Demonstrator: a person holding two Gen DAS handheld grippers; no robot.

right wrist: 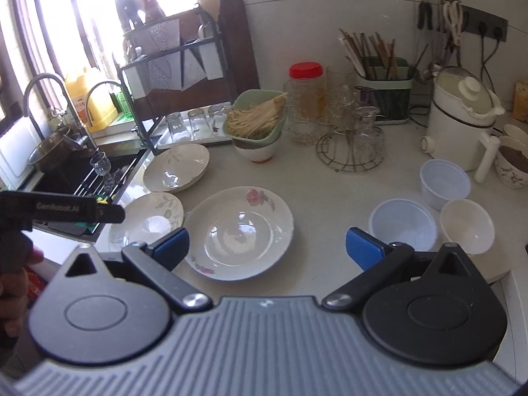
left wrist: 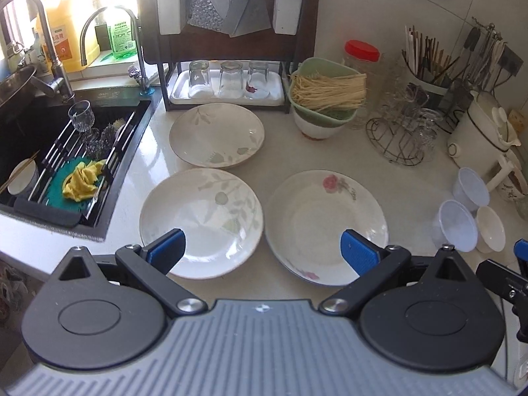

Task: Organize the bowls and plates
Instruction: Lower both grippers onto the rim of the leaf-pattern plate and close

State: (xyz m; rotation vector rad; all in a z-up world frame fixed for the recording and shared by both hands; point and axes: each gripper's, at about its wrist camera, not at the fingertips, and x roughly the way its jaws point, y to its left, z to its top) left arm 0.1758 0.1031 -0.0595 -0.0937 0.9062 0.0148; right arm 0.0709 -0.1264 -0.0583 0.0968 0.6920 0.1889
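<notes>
Kitchen counter (left wrist: 155, 151), pale and glossy, runs from a dark sink (left wrist: 19, 132) on the left to a tiled wall on the right.

Left wrist view: left gripper (left wrist: 262, 247) hovers over the near counter edge, fingers spread wide, holding nothing. One blue pad sits over the near rim of the leaf-pattern plate (left wrist: 201, 222), the other over the near rim of the rose plate (left wrist: 325, 226); contact cannot be confirmed. These two plates lie side by side, rims almost touching. Second leaf plate (left wrist: 216, 135) lies behind them, before the glass tray (left wrist: 227, 99). Green basket of dry noodles (left wrist: 325, 90) is stacked on a white bowl (left wrist: 316, 127). Two translucent plastic bowls (left wrist: 457, 226) and a small white bowl (left wrist: 491, 229) cluster at far right, near a white kettle (left wrist: 478, 135).

Right wrist view: right gripper (right wrist: 267, 247) is likewise wide apart and empty, with the rose plate (right wrist: 239, 231) between its fingers and slightly ahead. Near plastic bowl (right wrist: 402, 222) sits just beyond the right-hand pad; small white bowl (right wrist: 467, 226) beside it. Left gripper's body (right wrist: 62, 211) shows at left edge, above the near leaf plate (right wrist: 148, 217).
</notes>
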